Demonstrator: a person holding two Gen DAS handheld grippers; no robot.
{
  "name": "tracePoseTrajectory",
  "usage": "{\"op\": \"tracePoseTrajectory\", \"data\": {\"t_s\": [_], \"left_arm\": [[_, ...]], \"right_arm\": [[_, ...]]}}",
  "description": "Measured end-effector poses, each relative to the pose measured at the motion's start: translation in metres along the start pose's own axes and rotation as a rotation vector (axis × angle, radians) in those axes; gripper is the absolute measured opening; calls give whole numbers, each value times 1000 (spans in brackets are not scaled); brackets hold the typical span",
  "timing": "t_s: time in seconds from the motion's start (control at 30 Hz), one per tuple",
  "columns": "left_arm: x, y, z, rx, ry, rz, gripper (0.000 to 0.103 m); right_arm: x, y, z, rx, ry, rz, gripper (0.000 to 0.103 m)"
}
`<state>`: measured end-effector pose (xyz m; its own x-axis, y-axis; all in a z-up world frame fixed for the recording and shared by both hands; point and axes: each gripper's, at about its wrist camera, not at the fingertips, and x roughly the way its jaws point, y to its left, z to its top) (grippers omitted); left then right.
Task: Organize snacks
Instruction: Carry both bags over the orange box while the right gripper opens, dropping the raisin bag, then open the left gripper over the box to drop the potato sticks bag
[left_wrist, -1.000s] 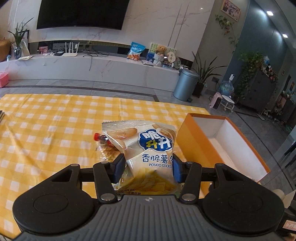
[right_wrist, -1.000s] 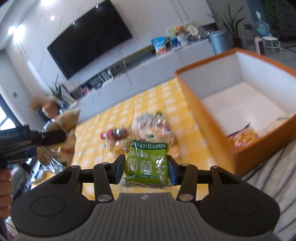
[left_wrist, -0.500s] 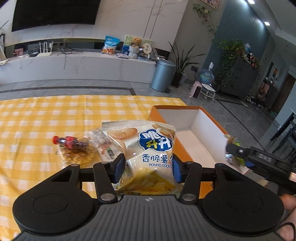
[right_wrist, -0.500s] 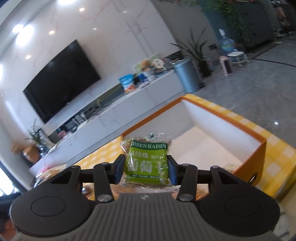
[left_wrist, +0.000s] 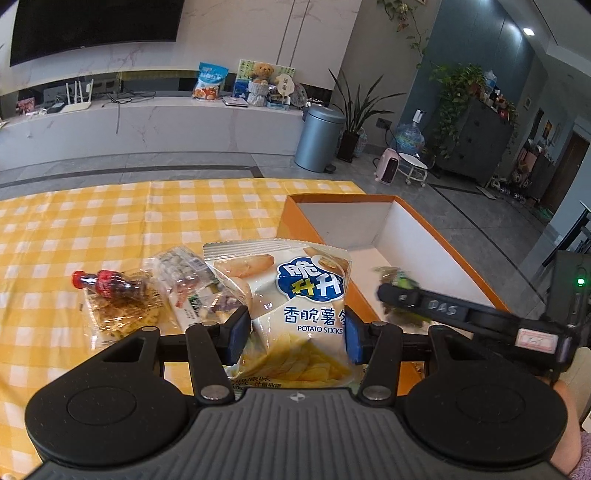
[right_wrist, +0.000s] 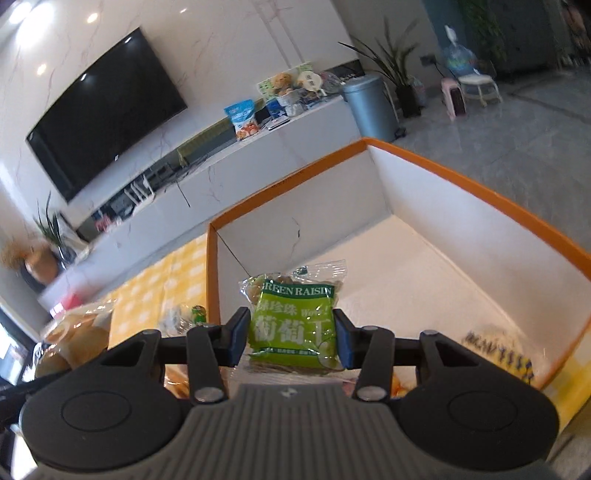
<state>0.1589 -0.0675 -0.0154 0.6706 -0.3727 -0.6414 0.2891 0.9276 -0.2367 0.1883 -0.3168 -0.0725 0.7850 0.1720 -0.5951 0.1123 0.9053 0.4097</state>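
Observation:
My left gripper (left_wrist: 293, 334) is shut on a white potato sticks bag (left_wrist: 295, 306) and holds it above the yellow checked table, just left of the orange box (left_wrist: 436, 236). My right gripper (right_wrist: 291, 338) is shut on a green raisin packet (right_wrist: 293, 325) and holds it over the inside of the orange box (right_wrist: 461, 181). The right gripper also shows in the left wrist view (left_wrist: 399, 295), reaching over the box. A snack bag (right_wrist: 498, 350) lies in the box's near right corner.
A small cola bottle (left_wrist: 107, 286) and several clear snack packets (left_wrist: 184, 280) lie on the yellow checked tablecloth (left_wrist: 92, 221) left of the box. The table's edge runs behind the box; a grey bin (left_wrist: 319, 138) stands on the floor beyond.
My right gripper has carried the raisin packet from above the table to over the box's inside. My left gripper has swung right toward the box with the potato sticks bag.

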Motion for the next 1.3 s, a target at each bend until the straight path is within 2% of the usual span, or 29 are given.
{"op": "tracePoseTrajectory", "data": {"t_s": [0.03, 0.07, 0.1, 0.17, 0.37, 0.4, 0.47, 0.5, 0.67, 0.77, 0.93, 1.07, 1.2, 1.27, 1.3], "left_arm": [[1, -1, 1, -1, 2, -1, 58], [2, -3, 2, 0, 2, -1, 59], [2, -4, 2, 0, -1, -1, 59], [2, -7, 5, -1, -11, -5, 59], [11, -31, 18, 9, -37, -47, 59], [14, -37, 20, 16, -42, -54, 59], [21, -47, 24, 16, -52, -71, 59], [26, -52, 25, 10, -54, -77, 59], [52, -72, 26, 8, -42, -118, 59], [65, -78, 23, -18, -28, -151, 59], [87, -82, 18, -32, 4, -207, 59], [104, -82, 17, -71, 57, -160, 59], [112, -81, 18, -80, 94, -185, 59], [111, -83, 17, -57, 84, -186, 72], [111, -85, 16, -31, 84, -198, 87]], "right_arm": [[4, 1, 0, -20, 9, 2, 49], [7, 1, 0, -25, 15, 1, 58], [7, 0, 0, -22, 18, 5, 75], [1, -5, -2, 14, -3, 13, 91], [-33, -26, -9, 141, -228, -19, 91], [-39, -28, -10, 153, -269, -41, 94], [-48, -30, -13, 181, -348, -166, 96], [-53, -33, -14, 208, -379, -206, 96], [-71, -52, -16, 314, -470, -222, 96], [-75, -58, -16, 360, -488, -228, 96], [-73, -61, -13, 367, -478, -213, 96], [-75, -65, -17, 401, -461, -221, 96], [-74, -62, -17, 389, -459, -236, 96], [-73, -61, -17, 386, -458, -239, 96], [-72, -61, -17, 385, -456, -239, 96]]}}
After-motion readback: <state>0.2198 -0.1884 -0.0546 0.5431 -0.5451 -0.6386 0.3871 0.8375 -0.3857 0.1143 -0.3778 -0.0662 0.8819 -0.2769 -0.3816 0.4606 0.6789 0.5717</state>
